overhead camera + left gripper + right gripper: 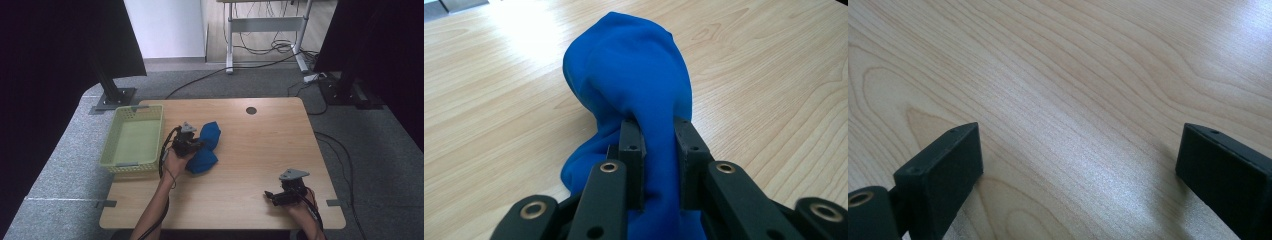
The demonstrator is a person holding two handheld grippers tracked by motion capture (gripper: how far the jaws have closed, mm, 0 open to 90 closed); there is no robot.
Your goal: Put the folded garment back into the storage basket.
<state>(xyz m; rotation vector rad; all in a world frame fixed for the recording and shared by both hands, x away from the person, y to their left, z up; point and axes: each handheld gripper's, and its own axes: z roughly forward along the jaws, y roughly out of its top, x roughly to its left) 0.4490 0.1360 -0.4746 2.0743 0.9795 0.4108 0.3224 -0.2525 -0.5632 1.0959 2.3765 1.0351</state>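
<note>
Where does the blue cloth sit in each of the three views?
High view: the blue cloth lies left of the table's centre, right of the green basket, pinched by the left tool.
Left gripper view: centre, rising from between the jaws.
Right gripper view: not in it.
Shared landmark: the wooden table.

Wooden table (pixel 250 150): green basket (pixel 134 139), blue cloth (pixel 207 145).

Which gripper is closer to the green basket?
The left. The left gripper, shut on the blue cloth, sits just beside the green basket. The right gripper rests open near the table's opposite front corner.
</note>
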